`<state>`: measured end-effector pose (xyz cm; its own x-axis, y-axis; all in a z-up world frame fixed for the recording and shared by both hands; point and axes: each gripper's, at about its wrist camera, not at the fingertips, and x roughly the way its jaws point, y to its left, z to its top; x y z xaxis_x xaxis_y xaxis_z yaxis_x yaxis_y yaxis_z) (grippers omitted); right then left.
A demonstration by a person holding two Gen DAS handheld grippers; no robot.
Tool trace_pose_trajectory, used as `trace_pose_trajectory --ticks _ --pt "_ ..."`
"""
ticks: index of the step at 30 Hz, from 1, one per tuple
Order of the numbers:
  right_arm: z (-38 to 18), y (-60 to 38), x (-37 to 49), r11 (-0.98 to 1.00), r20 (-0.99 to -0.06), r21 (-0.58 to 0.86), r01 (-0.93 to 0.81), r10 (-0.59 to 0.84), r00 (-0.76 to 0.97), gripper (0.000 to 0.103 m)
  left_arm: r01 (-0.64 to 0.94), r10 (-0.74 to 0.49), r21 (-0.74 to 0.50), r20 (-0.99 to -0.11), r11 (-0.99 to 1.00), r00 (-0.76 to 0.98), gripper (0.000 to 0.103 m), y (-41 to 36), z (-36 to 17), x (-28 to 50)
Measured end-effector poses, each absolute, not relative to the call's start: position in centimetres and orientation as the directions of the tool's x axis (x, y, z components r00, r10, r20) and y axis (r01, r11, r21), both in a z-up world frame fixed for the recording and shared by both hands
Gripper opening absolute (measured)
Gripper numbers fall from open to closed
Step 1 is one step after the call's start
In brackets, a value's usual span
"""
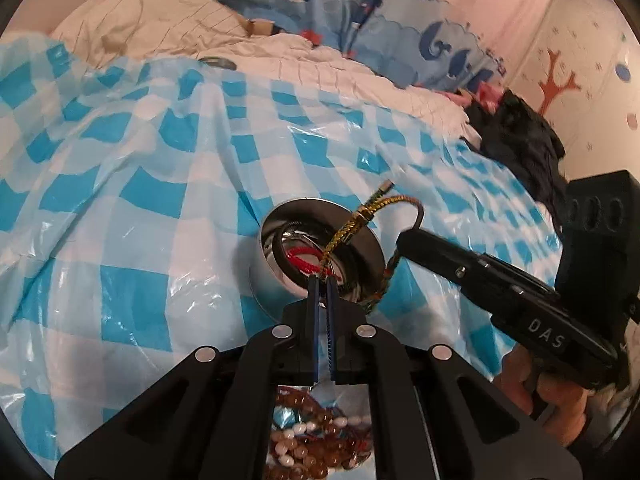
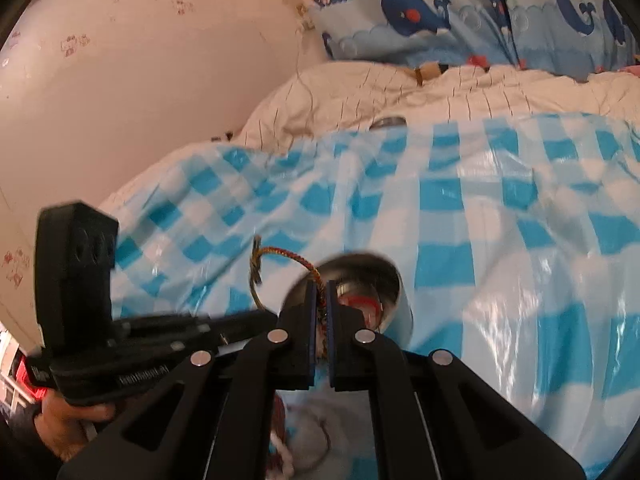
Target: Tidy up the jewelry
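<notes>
A round metal tin (image 1: 280, 268) stands on the blue-and-white checked plastic sheet (image 1: 140, 184); a red cord (image 1: 302, 260) lies inside. My left gripper (image 1: 322, 278) is shut on one end of a braided gold-and-multicolour bracelet (image 1: 360, 218), right over the tin. My right gripper (image 2: 319, 285) is shut on the other end of the same bracelet (image 2: 288, 254), also above the tin (image 2: 394, 300). The bracelet loops between the two grippers. The right gripper also shows in the left wrist view (image 1: 404, 240). A heap of beaded bracelets (image 1: 320, 444) lies under my left gripper.
A cream quilt (image 1: 280, 56) and a whale-print pillow (image 2: 460, 20) lie behind the sheet. A second metal lid or tin (image 1: 218, 63) sits at the sheet's far edge. Dark clothing (image 1: 524, 148) lies at the right. A pink wall (image 2: 140, 80) stands to the left.
</notes>
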<state>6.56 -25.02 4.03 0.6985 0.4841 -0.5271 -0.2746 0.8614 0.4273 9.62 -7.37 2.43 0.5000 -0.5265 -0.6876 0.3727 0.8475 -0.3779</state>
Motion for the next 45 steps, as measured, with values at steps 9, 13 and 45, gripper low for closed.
trace_pose_trajectory --ticks 9,13,45 --pt "1.8 -24.8 9.9 0.91 -0.591 0.379 -0.167 0.376 0.714 0.005 0.27 -0.584 -0.524 -0.652 0.808 0.483 0.035 -6.7 1.1 11.7" --pt "0.8 -24.4 10.5 0.926 -0.643 0.347 -0.15 0.352 0.68 0.005 0.243 -0.549 -0.498 -0.684 0.832 0.481 0.048 -6.4 0.9 11.6" --pt "2.1 -26.0 1.4 0.891 -0.671 0.405 -0.204 0.441 0.595 0.043 0.291 -0.448 -0.347 -0.768 0.892 0.457 0.072 -2.6 1.7 8.0"
